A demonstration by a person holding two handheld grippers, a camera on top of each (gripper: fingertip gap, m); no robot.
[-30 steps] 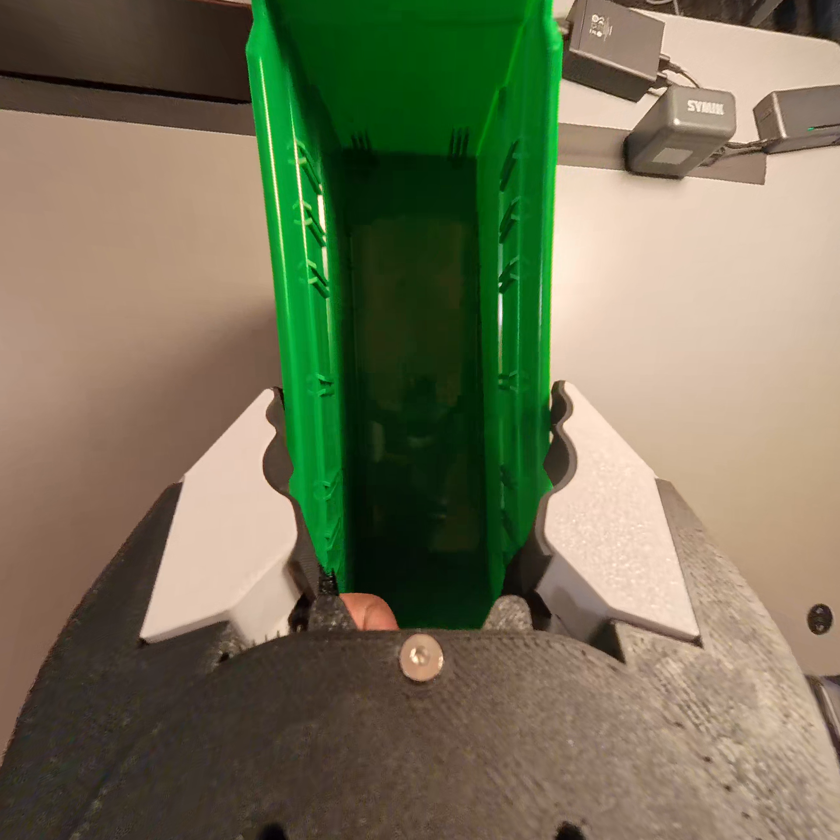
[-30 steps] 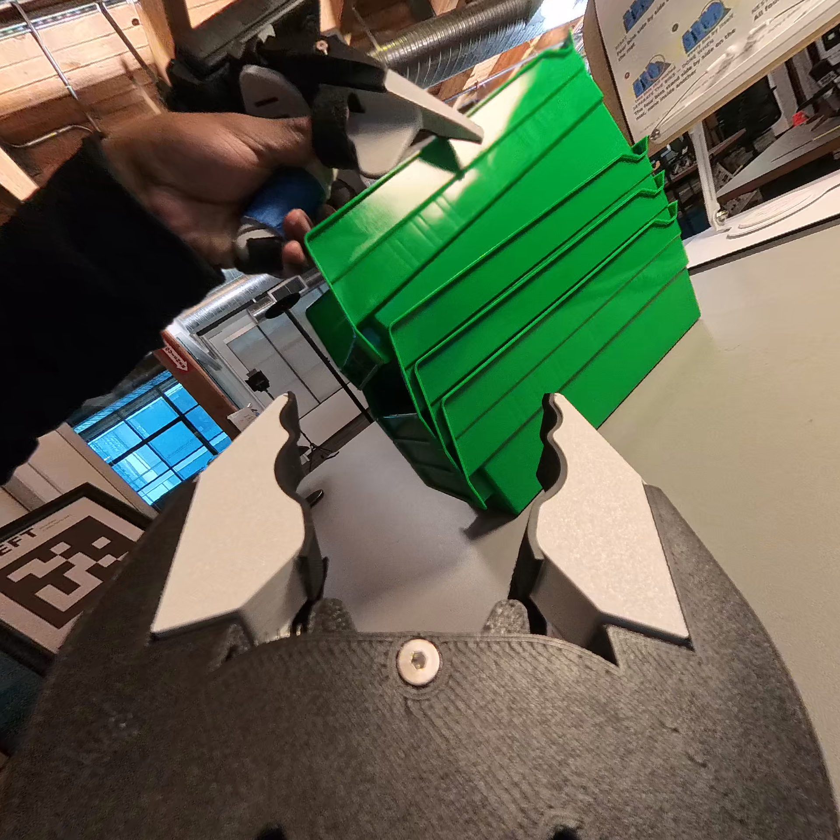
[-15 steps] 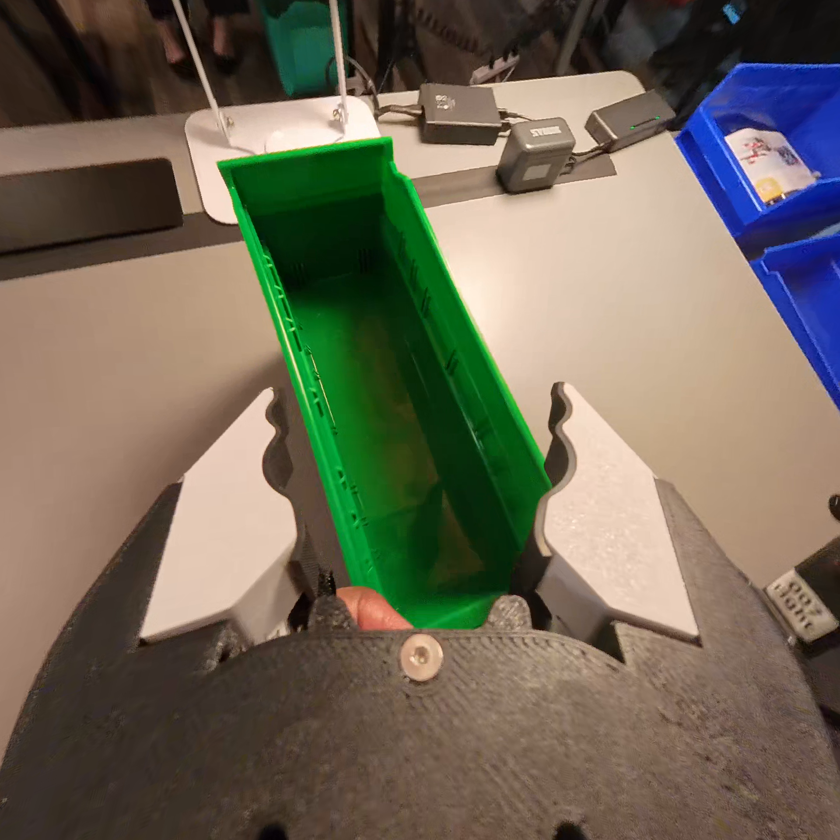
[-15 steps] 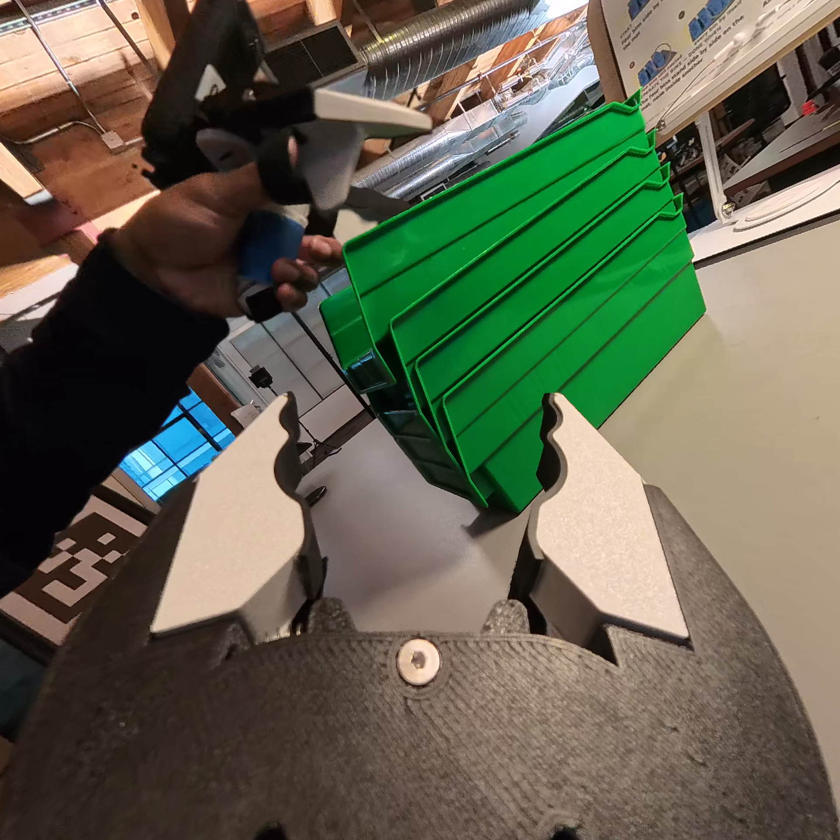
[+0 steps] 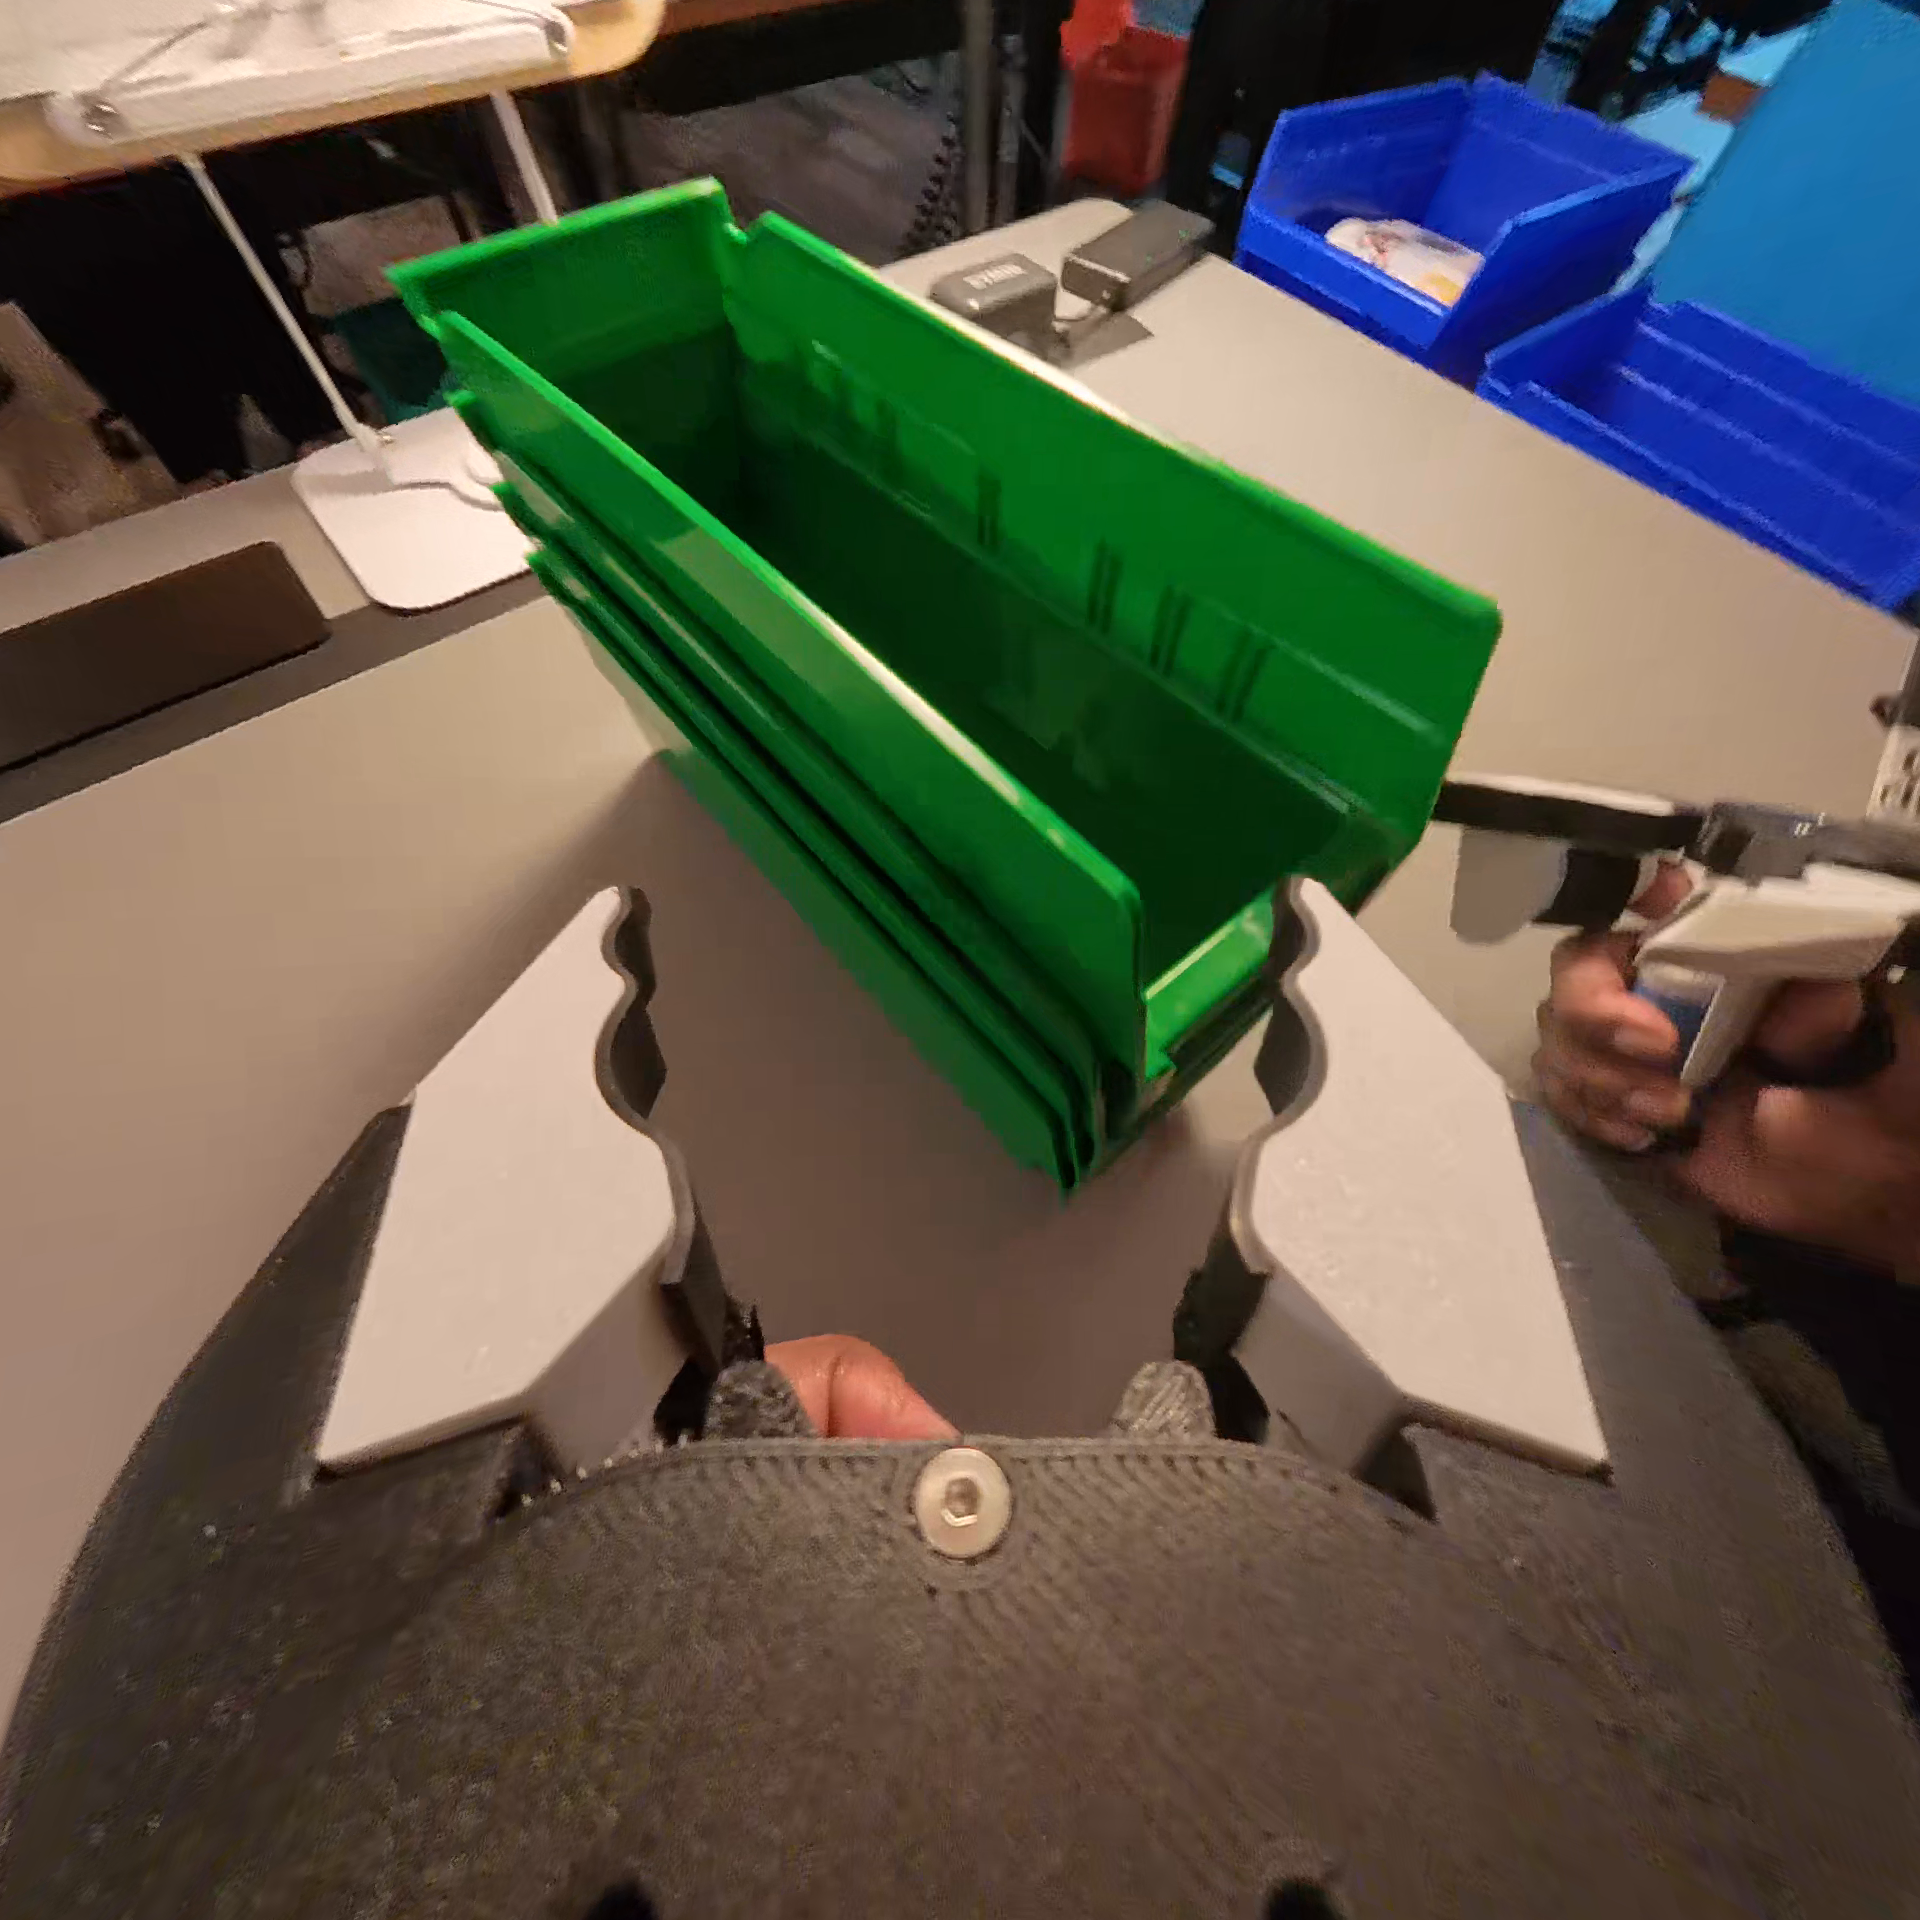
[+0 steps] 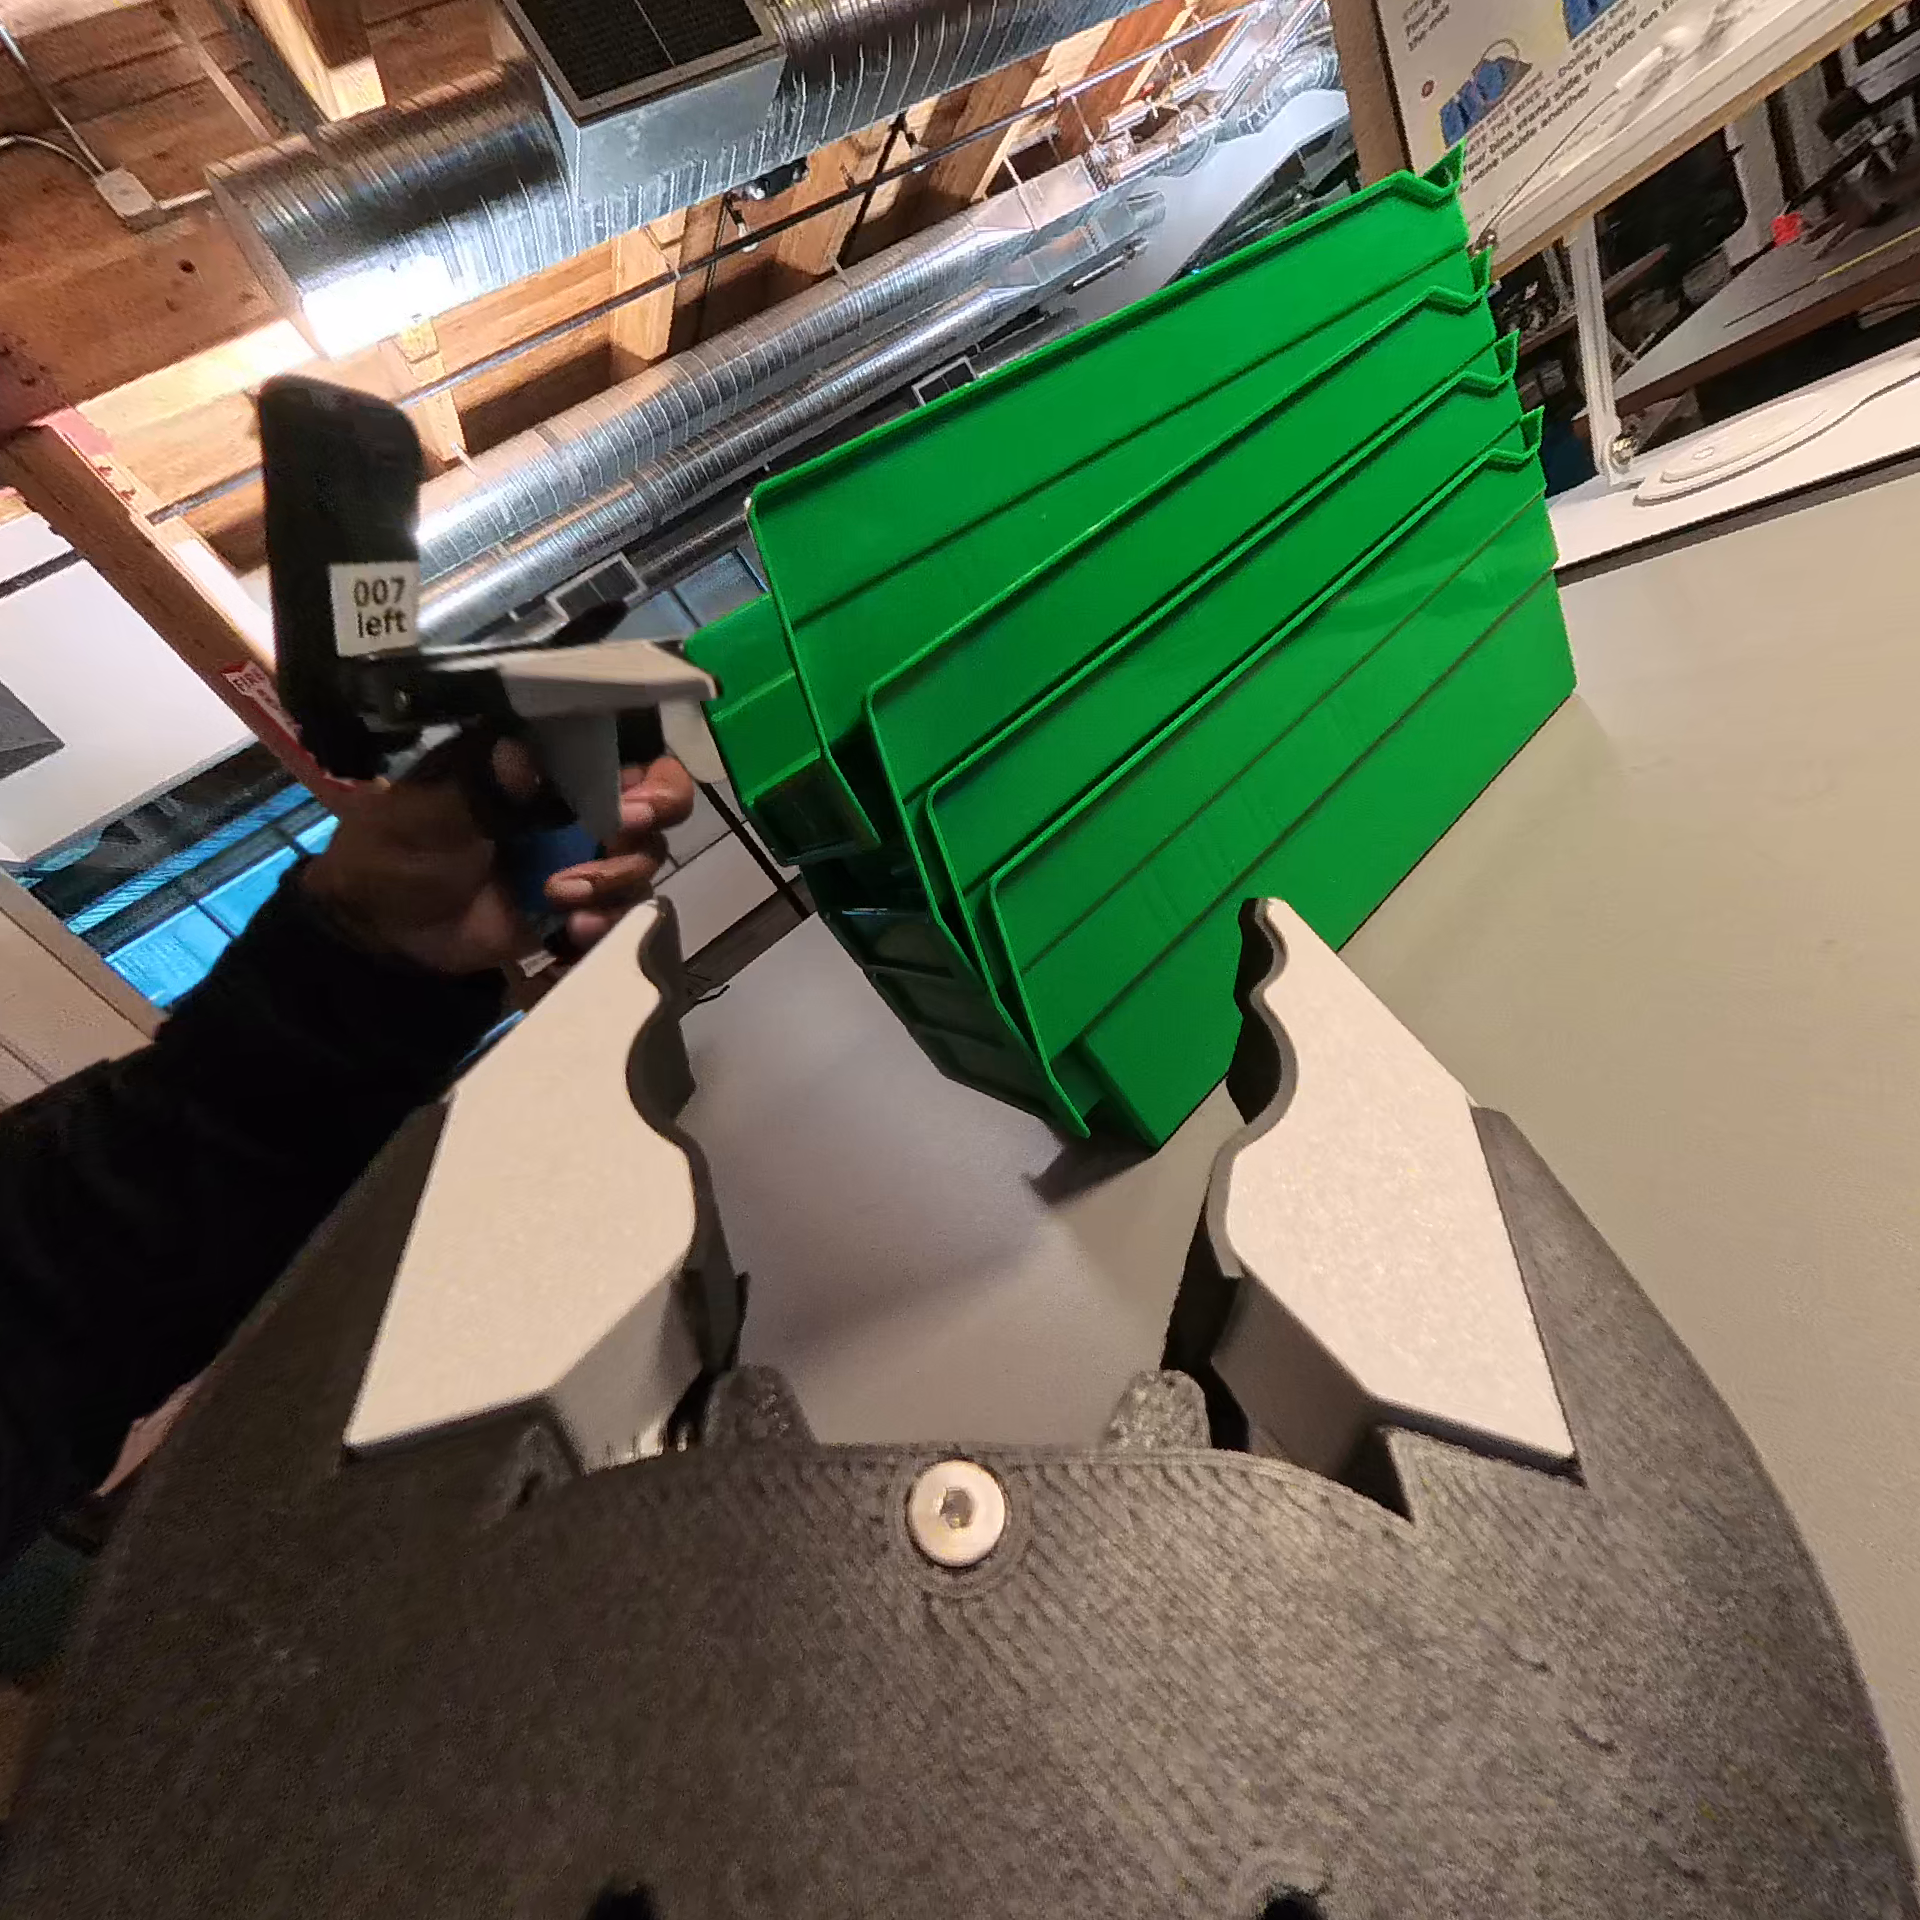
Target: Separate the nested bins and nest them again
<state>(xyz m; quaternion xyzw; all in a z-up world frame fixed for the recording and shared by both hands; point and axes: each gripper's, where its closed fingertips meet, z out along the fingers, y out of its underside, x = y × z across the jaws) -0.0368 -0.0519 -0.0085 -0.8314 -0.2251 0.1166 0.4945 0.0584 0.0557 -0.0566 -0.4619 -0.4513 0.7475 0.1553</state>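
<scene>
Nesting looks close to done: five green bins (image 6: 1195, 727) are seen stacked one inside another on the grey table (image 6: 1714, 831), the whole stack tilted and resting on its lower front corner. The top bin (image 5: 935, 644) is seated in the stack but stands proud of the others, so it is judged not fully pushed home. No loose bin is seen anywhere beside the stack. Left to do, by judgement: the top bin pressed down and the stack laid flat.

Left gripper (image 5: 956, 997) is spread wide and nothing is gripped; its right finger (image 5: 1351, 1091) sits at the front end of the stack, but contact cannot be told through the blur. From the right wrist view the left gripper (image 6: 675, 717) is seen at the front lip of the top bin.

Right gripper (image 6: 956, 1029) is also wide and holds nothing; the stack's lower corner lies just ahead of its fingers, apart from both.

Writing: a white sticker on the left gripper's black body, printed marks on the grey power adapters (image 5: 987, 286) behind the stack, and a poster with text above the stack are noted; contents not reproduced. Blue bins (image 5: 1455, 208) stand right of the stack.
</scene>
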